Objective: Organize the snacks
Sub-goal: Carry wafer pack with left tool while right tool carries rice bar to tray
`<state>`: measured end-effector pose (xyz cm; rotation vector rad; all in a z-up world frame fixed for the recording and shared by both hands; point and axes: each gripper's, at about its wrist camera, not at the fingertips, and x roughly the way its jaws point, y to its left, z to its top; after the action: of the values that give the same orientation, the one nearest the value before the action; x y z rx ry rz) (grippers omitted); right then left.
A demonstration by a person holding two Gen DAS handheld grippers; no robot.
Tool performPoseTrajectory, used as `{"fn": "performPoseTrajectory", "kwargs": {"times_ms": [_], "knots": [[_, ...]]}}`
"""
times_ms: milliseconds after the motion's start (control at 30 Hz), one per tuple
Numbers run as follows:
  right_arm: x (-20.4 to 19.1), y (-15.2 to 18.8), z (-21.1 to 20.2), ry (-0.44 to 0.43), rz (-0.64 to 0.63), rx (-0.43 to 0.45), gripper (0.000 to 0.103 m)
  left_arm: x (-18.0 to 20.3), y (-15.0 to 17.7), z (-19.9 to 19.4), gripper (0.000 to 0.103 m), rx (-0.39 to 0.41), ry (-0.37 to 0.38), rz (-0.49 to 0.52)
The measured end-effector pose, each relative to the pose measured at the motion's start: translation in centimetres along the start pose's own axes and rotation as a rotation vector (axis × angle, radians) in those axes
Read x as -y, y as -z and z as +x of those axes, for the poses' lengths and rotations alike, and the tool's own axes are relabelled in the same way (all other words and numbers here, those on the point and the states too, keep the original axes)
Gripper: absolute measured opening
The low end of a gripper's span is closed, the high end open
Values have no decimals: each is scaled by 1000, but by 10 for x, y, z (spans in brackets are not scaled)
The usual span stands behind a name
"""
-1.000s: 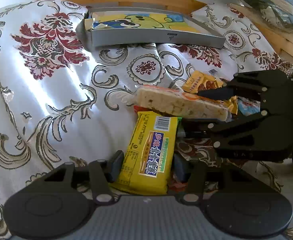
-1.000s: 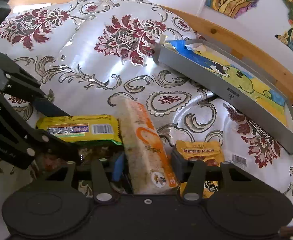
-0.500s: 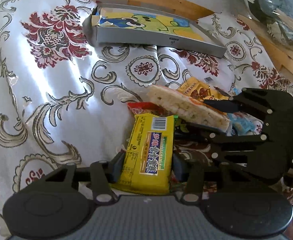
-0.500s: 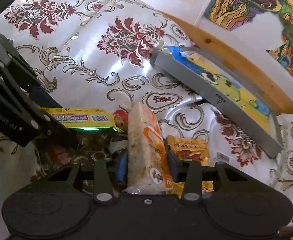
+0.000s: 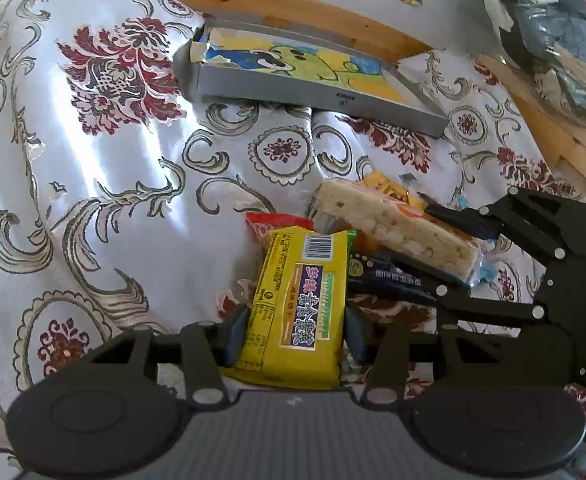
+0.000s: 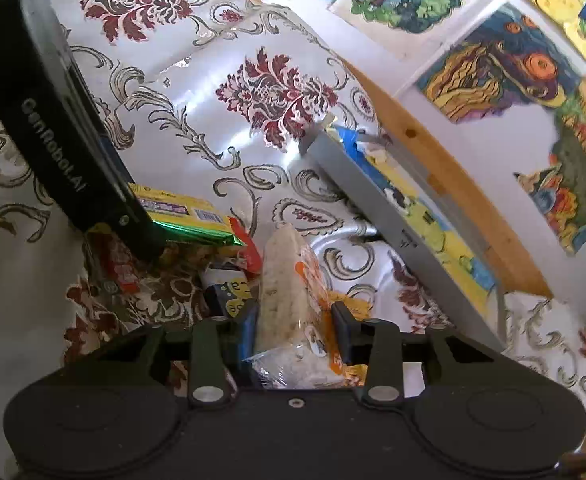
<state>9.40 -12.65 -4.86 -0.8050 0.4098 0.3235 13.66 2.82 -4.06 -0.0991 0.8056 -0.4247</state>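
Floral cloth (image 5: 141,168); grippers seemingly clamp two packets.

A white cloth (image 5: 141,184) is patterned with dark red flowers and grey scrolls; a yellow packet (image 5: 299,312) and grey tray (image 5: 313,92) are seen.

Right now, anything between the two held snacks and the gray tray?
Nothing visible. The yellow packet in the left gripper and the rice cracker bar in the right gripper face bare tablecloth up to the gray tray.
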Motion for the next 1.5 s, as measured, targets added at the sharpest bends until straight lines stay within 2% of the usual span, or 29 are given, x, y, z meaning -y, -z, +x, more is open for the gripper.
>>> {"fn": "performPoseTrajectory", "kwargs": {"times_ms": [267,433,700,967,1100,1233,1500], "knots": [[6,1,-10,50,-33,37,40,5,-2,-9,53,56,-12,-9],[23,0,-11,75,-21,52,40,12,-19,-11,53,95,-46,-19],[75,-6,4,115,-82,84,40,25,-85,11,53,156,-85,-33],[146,-7,54,185,-77,71,40,34,-169,56,53,211,-108,-57],[180,-5,83,224,-10,49,40,38,-201,85,53,203,-107,-97],[208,-2,111,239,85,17,40,49,-223,113,53,204,-113,-55],[242,11,157,199,249,-64,40,63,-249,166,53,159,-144,-19]]}}
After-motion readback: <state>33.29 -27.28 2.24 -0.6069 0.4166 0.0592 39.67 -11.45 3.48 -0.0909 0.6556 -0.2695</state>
